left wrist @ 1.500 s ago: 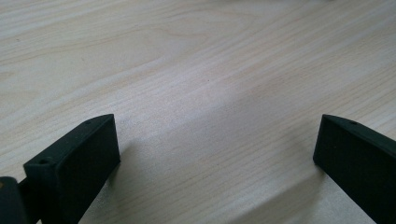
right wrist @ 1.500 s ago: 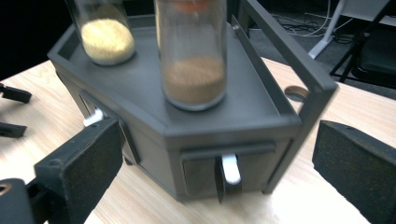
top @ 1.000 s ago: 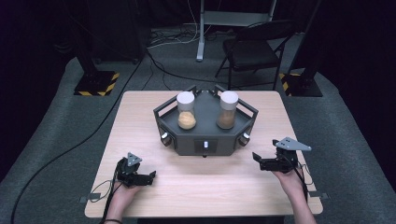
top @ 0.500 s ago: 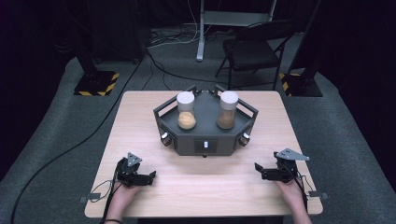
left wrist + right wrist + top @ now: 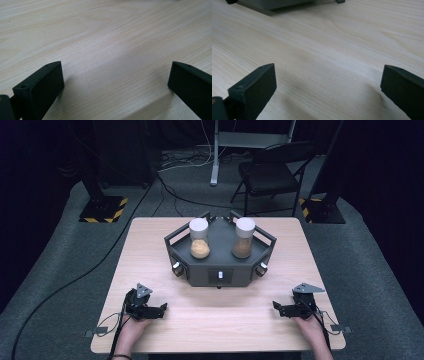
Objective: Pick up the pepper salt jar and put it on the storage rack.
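A dark grey hexagonal tray [image 5: 220,265] stands at the middle back of the wooden table [image 5: 220,320]. On it stand two clear jars with white lids: the left jar [image 5: 199,239] holds yellow-orange grains, the right jar [image 5: 243,238] holds brown grains. My left gripper [image 5: 159,310] rests low on the table at the front left, open, with bare wood between its jaws [image 5: 116,82]. My right gripper [image 5: 278,308] sits low at the front right, open and empty, its jaws wide over bare wood [image 5: 328,85].
A folding chair [image 5: 272,172], a stand pole [image 5: 216,150] and cables lie on the floor behind the table. Hazard-striped bases [image 5: 102,209] sit at the back left and right. The tray's underside edge [image 5: 274,3] shows far ahead in the right gripper view.
The right gripper has come down and toward the table's front edge, settling close to the wood. The left gripper has stayed where it was.
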